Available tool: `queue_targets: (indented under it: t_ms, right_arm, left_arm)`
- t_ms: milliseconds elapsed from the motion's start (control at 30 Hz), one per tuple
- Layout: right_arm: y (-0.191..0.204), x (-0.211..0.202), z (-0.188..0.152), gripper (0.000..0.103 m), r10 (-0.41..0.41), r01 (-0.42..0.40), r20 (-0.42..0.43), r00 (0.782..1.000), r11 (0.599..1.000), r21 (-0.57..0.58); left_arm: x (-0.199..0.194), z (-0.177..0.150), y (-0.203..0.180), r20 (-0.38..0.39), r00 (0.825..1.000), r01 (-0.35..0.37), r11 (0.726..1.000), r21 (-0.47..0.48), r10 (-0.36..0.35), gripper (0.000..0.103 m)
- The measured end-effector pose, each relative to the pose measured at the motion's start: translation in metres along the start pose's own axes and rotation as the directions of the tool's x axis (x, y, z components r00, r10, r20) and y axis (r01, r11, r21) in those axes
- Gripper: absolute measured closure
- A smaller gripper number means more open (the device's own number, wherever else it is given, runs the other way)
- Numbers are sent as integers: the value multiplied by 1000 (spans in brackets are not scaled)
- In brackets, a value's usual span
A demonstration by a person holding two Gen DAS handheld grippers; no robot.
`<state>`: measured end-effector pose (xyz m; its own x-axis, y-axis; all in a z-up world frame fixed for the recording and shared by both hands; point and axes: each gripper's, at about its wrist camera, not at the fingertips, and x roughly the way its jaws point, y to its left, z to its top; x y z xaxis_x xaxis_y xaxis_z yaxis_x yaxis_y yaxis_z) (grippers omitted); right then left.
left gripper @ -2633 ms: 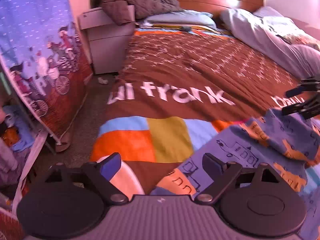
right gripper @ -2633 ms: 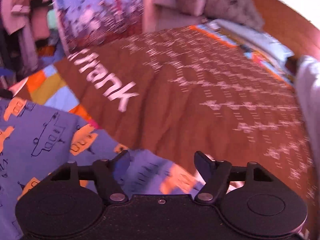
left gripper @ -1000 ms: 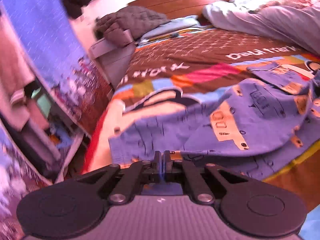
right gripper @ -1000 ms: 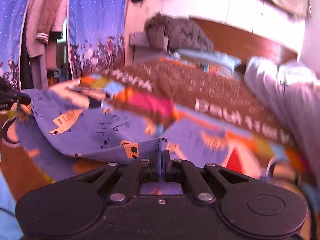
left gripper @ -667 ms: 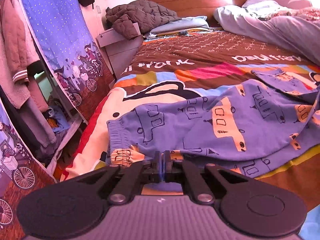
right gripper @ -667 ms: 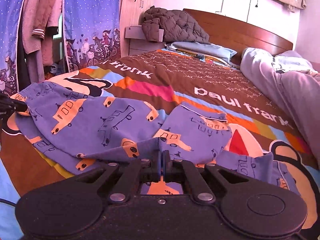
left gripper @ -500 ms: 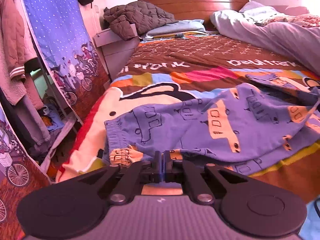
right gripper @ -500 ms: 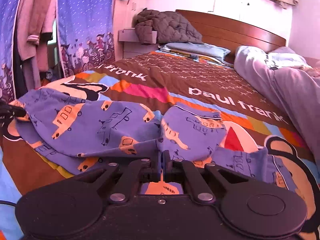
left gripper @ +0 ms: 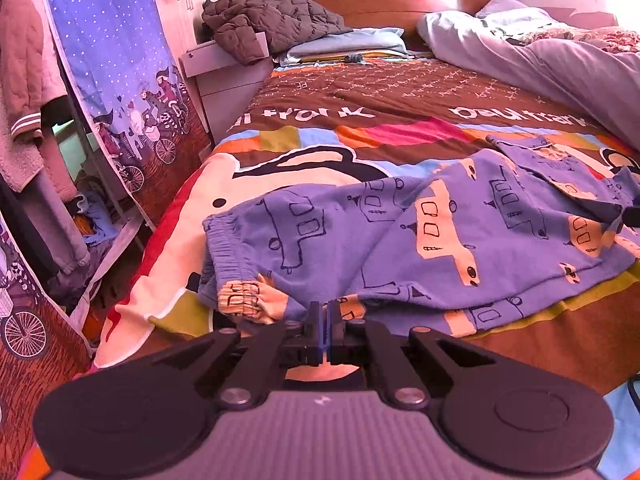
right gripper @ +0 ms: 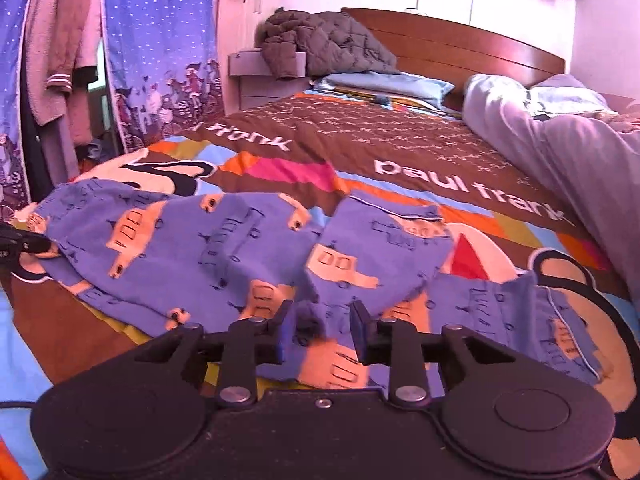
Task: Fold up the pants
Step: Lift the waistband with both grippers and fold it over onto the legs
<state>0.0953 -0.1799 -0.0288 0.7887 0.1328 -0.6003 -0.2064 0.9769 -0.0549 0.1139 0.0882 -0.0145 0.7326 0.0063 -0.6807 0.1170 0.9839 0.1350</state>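
Right wrist view: the right gripper (right gripper: 322,330), clenched a moment ago, is opening off the pants (right gripper: 224,248) now laid on the bed (right gripper: 360,144), while the left gripper (left gripper: 325,330) stays clamped on the waistband edge.

The blue cotton-like pants with orange car prints (left gripper: 460,240) look soft and matt, their elastic waistband (left gripper: 224,248) gathered into fine ribs near the bed's left edge. Under them the brown patchwork cloth bedspread (left gripper: 400,96) is smooth and dull, with printed white lettering. The curved headboard of reddish wood (right gripper: 460,52) carries a low sheen. A dark quilted puffy jacket (right gripper: 320,40) looks slightly satiny. The black plastic left gripper (left gripper: 322,334) and the black plastic right gripper (right gripper: 322,332) are matt, with shiny metal rivets (right gripper: 236,393).
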Motion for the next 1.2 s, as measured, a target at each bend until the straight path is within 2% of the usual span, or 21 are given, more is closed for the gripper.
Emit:
queue_targets:
  t_ms: [100, 200, 233, 267, 300, 400, 567, 700, 800, 900, 933, 967, 1000, 1067, 1100, 1167, 1200]
  right_arm:
    - [3, 9, 9, 63, 22, -22, -9, 1000, 1000, 13]
    - [1, 23, 16, 66, -6, 9, -44, 999, 996, 86]
    - [2, 29, 17, 77, -21, 27, -70, 997, 995, 100]
    - [2, 34, 16, 98, -25, 35, -93, 995, 994, 104]
    - [3, 38, 15, 100, -25, 36, -110, 994, 994, 102]
    - [5, 29, 12, 101, -22, 29, -72, 997, 994, 102]
    - [-4, 1, 10, 101, -47, 47, -4, 999, 981, 188]
    - [-9, 1, -2, 101, -54, 62, -42, 998, 973, 222]
    - [-10, 14, -9, 100, -45, 69, -110, 993, 970, 234]
    - [-12, 19, -10, 87, -51, 84, -137, 989, 964, 253]
    - [-13, 20, -11, 75, -61, 99, -149, 987, 960, 262]
    - [-15, 19, -12, 65, -68, 108, -154, 986, 956, 273]
    - [-17, 17, -14, 60, -66, 107, -149, 987, 951, 289]
    - [-23, 11, -16, 36, -65, 103, -123, 990, 937, 334]
    - [-26, 6, -18, 31, -62, 95, -101, 993, 927, 362]
    - [-34, -4, -22, 14, -49, 65, -50, 998, 907, 416]
    - [-39, -9, -24, 11, -39, 46, -24, 999, 895, 444]
  left_arm:
    - [-1, 0, -1, 5, 1000, -1, 1000, 3, 1, 103]
    - [-3, 0, 0, 13, 1000, 3, 1000, 0, -3, 103]
    - [-3, 0, 0, 15, 1000, 4, 1000, -1, -4, 103]
    - [-4, 0, 1, 18, 1000, 6, 1000, -1, -6, 103]
    - [-5, 0, 2, 21, 1000, 8, 1000, -2, -8, 103]
    - [-9, 0, 4, 31, 999, 15, 1000, -6, -14, 103]
    - [-16, -2, 5, 46, 999, 29, 1000, 3, -29, 103]
    - [-6, -4, 0, -10, 999, 40, 998, 39, -40, 102]
    - [-1, -4, -3, -33, 999, 36, 998, 59, -34, 101]
    - [-5, -6, -4, -21, 999, 41, 997, 60, -40, 95]
    - [-7, -6, -3, -18, 999, 49, 997, 60, -48, 83]
    - [-9, -6, -3, -9, 998, 61, 996, 58, -61, 67]
    - [-12, -7, -2, 10, 997, 71, 996, 57, -72, 59]
    - [-23, -9, -4, 77, 994, 69, 995, 68, -74, 32]
    - [-29, -9, -6, 115, 990, 68, 995, 77, -76, 26]
    - [-40, -12, -9, 197, 975, 86, 992, 91, -102, 6]
    - [-44, -12, -13, 230, 966, 100, 991, 93, -119, 3]
